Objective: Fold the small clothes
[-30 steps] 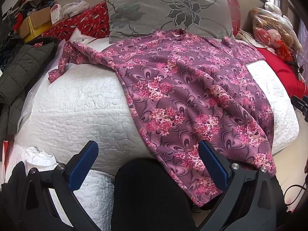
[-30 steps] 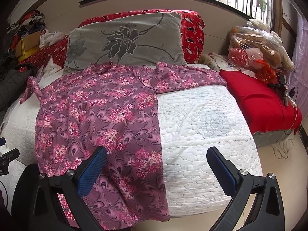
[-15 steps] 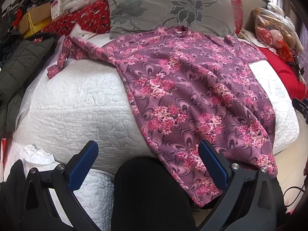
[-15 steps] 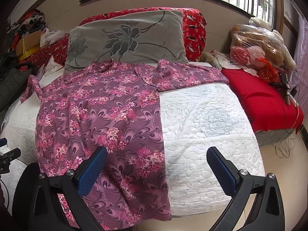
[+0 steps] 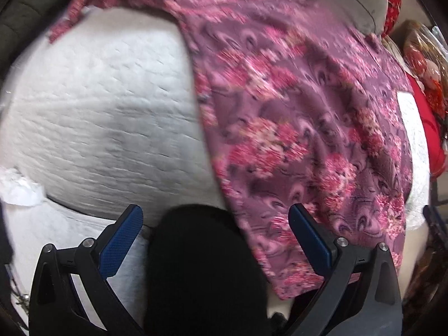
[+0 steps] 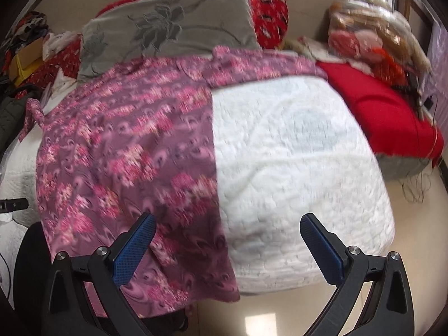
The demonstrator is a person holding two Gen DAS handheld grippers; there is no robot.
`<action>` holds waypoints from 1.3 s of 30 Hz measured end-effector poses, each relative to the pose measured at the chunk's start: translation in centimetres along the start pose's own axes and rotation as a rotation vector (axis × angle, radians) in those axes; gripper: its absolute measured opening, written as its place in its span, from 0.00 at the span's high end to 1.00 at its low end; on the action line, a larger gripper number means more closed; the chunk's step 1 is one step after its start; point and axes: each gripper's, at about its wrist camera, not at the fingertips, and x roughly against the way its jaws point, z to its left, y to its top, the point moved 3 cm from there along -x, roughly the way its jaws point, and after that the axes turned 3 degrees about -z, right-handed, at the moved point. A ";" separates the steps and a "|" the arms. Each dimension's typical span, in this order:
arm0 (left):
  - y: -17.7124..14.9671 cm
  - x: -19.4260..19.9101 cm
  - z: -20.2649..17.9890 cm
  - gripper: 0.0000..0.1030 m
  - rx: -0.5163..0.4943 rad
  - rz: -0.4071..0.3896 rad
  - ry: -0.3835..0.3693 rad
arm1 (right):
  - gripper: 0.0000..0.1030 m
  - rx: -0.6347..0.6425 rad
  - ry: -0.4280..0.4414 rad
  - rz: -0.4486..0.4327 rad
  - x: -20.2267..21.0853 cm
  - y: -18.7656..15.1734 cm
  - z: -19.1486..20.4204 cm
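The left gripper is hanging with its blue-padded fingers spread wide and nothing between them, just off the near edge of the white quilt. The right gripper is likewise standing released, its fingers parted and empty, straddling the line where the garment meets bare quilt.

The floral garment is lying spread flat across the quilt, collar end up against the grey pillow, hem spilling over the quilt's near edge, one sleeve reaching toward the red cushion and the other trailing off the quilt's far-left side. That flat layout is probably deliberate: it is giving both grippers free access to the hem corners, and the gaping fingers suggest they are readying to pinch the cloth there. A dark rounded shape, possibly a chair back or the person's leg, is sitting just below the quilt between the left fingers.

Compared with half a second ago, both cameras are sitting closer and lower to the quilt, the views are smearing with motion, and the pillow is sliding toward the top of each picture; finger spacing is looking unchanged, and the garment is lying as it did.
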 end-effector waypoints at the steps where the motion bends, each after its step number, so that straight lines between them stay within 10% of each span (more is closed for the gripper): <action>1: -0.1 -0.3 -0.5 0.00 -0.008 0.021 -0.008 | 0.01 -0.004 0.001 0.013 -0.3 -0.4 -0.3; 9: -1.1 -3.4 -4.5 0.13 -0.037 0.178 -0.142 | 0.12 0.014 0.078 0.123 -3.3 -2.4 -0.3; 13: -1.8 -3.6 -5.5 0.94 -0.016 0.240 -0.268 | 0.45 0.065 0.120 0.228 -5.4 -4.0 1.1; 17: -2.3 -2.1 -3.5 0.96 0.036 0.178 -0.360 | 0.97 0.079 0.150 0.235 -5.6 -4.5 1.1; 23: -0.3 7.9 2.2 0.96 0.176 0.021 -0.537 | 0.96 -0.069 0.442 0.067 3.2 -1.1 -1.1; 27: 0.5 11.6 4.4 0.96 0.159 -0.053 -0.462 | 0.96 -0.174 0.547 -0.064 8.3 1.7 -3.4; 33: -1.3 6.3 7.3 0.94 0.147 0.054 -0.233 | 0.96 -0.241 0.458 -0.009 4.9 1.9 -5.0; 39: -3.7 3.3 9.3 0.90 0.262 0.144 -0.307 | 0.96 -0.257 0.379 0.160 0.2 -2.1 -5.8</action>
